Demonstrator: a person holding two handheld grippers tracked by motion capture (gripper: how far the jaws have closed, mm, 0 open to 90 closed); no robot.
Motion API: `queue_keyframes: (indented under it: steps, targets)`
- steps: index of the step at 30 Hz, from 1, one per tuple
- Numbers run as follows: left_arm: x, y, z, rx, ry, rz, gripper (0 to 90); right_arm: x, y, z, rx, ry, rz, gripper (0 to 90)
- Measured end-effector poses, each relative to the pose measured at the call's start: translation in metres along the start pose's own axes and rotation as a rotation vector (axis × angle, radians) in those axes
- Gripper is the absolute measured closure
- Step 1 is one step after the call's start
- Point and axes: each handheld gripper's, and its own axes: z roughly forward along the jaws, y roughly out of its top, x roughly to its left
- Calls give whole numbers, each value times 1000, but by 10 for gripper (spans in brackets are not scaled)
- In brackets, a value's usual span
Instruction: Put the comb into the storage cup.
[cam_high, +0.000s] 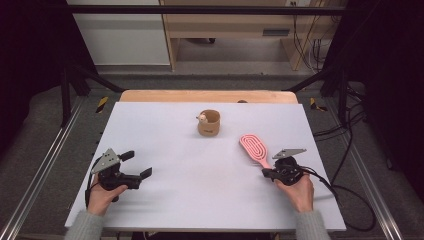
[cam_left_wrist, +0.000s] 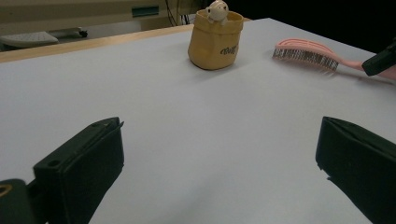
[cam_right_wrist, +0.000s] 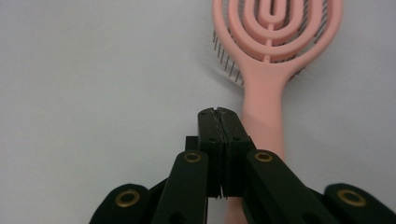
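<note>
R gripper (cam_right_wrist: 218, 112) jaws clenched together, empty, beside pink hairbrush (cam_right_wrist: 271, 70) handle. Brush axis runs handle-near, head away toward cup (cam_high: 209, 123). L gripper (cam_left_wrist: 219, 154) released wide.

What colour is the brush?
Pink; the brush shows best in the right gripper view, its back in looped ribs.

Place: lab recording station.
Evidence: white tabletop (cam_high: 200, 200), black frame rails (cam_high: 200, 9), trailing cables (cam_high: 350, 190), plywood furniture (cam_high: 225, 22).

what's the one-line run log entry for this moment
left hand-held gripper: open, idle | right hand-held gripper: shut, over pink hairbrush handle | cup: untouched
</note>
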Motion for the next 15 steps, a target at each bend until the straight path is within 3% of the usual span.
queue_keyframes:
  steps: [10, 15]
  targets:
    - [0, 0, 0, 0, 0, 1, 9, -6, -3, -3, 4, -7, 5, 877]
    - [0, 0, 0, 0, 0, 1, 9, -5, -2, -7, -24, 20, 7, 812]
